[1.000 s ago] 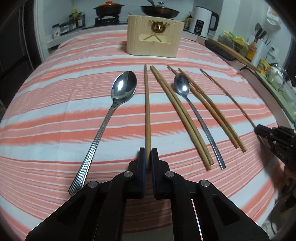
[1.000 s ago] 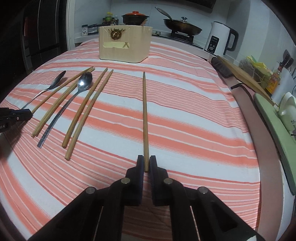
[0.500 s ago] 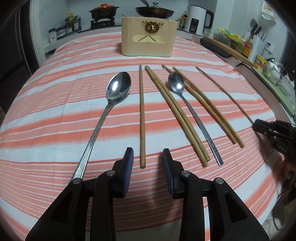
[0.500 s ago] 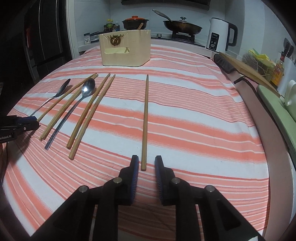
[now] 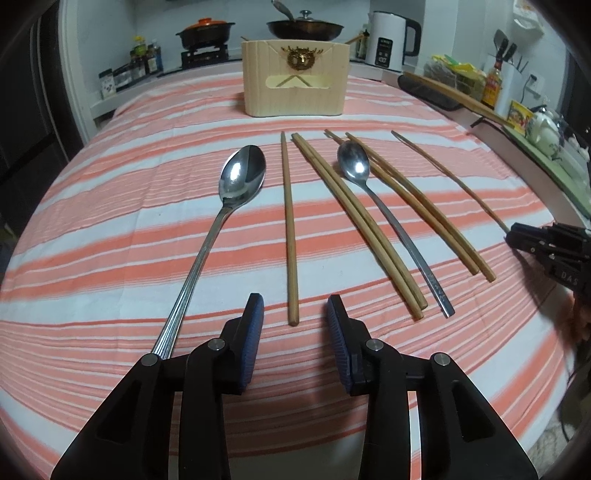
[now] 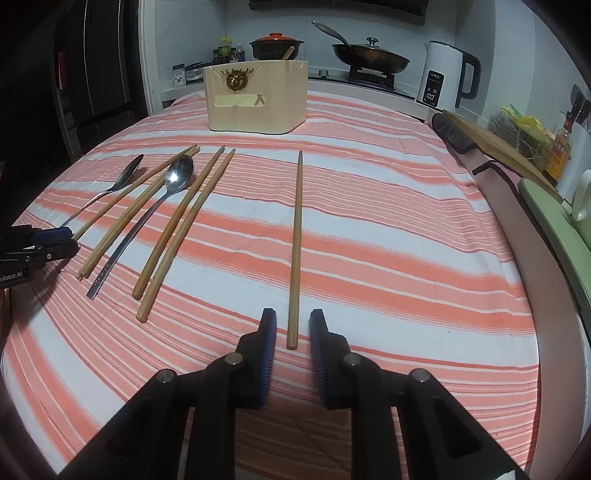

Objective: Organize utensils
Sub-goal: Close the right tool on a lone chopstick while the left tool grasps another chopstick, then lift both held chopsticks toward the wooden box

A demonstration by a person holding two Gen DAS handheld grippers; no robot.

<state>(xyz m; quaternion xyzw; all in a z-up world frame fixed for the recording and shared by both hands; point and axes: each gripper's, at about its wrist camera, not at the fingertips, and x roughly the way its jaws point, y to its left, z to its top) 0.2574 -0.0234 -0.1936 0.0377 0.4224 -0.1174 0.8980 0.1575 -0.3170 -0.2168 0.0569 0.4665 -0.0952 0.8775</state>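
Left gripper (image 5: 294, 309): fingers spread, just opened, nothing pinched; the butt end of 1 single chopstick (image 5: 288, 229) lies flat on the striped cloth (image 5: 110, 236) just ahead of the gap, untouched. Right gripper (image 6: 293, 328): fingers spread narrower, also just opened, another lone chopstick (image 6: 296, 243) with its butt end between the tips, pads clear of it. Outward in the left view: large spoon (image 5: 221, 221) just left of that chopstick, handle running under the left finger; to its right a chopstick pair (image 5: 354, 221), a small spoon (image 5: 384, 218), a 2nd pair (image 5: 417, 199), then the lone stick by the right gripper at the frame edge. All lie roughly parallel, tips toward the wooden utensil box (image 5: 294, 83), which stands upright at the far side of the desk, well apart. Stove with pots and a white kettle (image 5: 391, 35) behind.
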